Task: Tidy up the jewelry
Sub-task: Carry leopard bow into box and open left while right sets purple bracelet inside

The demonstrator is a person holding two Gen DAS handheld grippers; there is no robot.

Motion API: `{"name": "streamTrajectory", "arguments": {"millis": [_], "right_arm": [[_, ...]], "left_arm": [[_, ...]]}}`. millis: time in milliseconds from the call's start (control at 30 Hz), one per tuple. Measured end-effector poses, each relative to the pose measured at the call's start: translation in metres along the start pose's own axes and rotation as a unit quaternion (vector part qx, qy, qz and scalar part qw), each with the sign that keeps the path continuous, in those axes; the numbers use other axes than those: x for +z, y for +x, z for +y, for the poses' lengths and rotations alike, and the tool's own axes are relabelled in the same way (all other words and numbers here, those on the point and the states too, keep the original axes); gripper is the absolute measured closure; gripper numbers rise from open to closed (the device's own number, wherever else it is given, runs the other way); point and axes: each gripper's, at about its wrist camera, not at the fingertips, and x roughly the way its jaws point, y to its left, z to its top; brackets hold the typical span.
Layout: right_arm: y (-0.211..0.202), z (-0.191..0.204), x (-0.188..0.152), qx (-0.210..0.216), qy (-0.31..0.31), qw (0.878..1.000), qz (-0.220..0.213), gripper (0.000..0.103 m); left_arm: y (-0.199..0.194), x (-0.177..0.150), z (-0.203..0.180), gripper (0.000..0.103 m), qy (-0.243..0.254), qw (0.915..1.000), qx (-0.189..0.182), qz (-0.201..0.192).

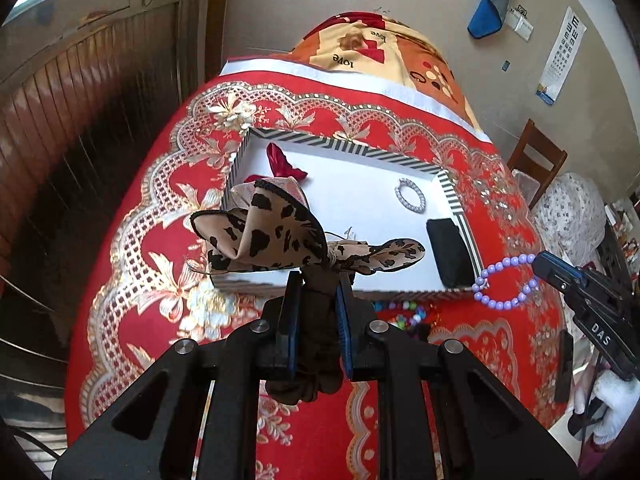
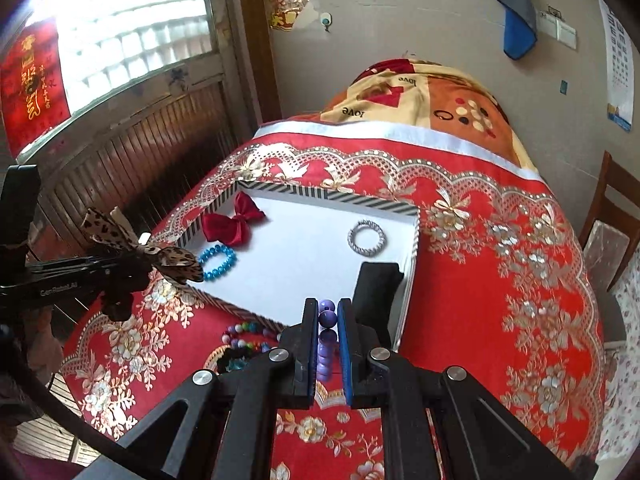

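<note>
My left gripper (image 1: 319, 280) is shut on a leopard-print bow scrunchie (image 1: 272, 236), held above the near edge of the white striped-rim tray (image 1: 352, 196); the same bow (image 2: 132, 246) shows at the left of the right wrist view. My right gripper (image 2: 328, 308) is shut on a purple bead bracelet (image 2: 326, 340), which hangs as a loop (image 1: 505, 282) by the tray's near right corner. Inside the tray (image 2: 312, 256) lie a red bow (image 2: 232, 224), a blue bead bracelet (image 2: 218, 262), a silver ring bracelet (image 2: 367, 237) and a black pad (image 2: 376, 288).
A multicoloured bead bracelet (image 2: 248, 336) and a dark scrunchie (image 2: 232, 360) lie on the red floral tablecloth (image 2: 500, 264) in front of the tray. A folded patterned blanket (image 2: 432, 96) sits behind. A wooden chair (image 1: 536, 160) stands to the right, a wooden wall panel (image 1: 80, 128) to the left.
</note>
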Motion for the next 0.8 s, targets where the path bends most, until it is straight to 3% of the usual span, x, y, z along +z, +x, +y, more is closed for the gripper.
{"name": "streamTrajectory", "arguments": {"millis": [800], "right_arm": [[0.062, 0.012, 0.050, 0.043, -0.040, 0.998, 0.023, 0.094]], "left_arm": [[0.067, 0.069, -0.011, 0.088, 0.001, 0.9990, 0.044, 0.009]]}}
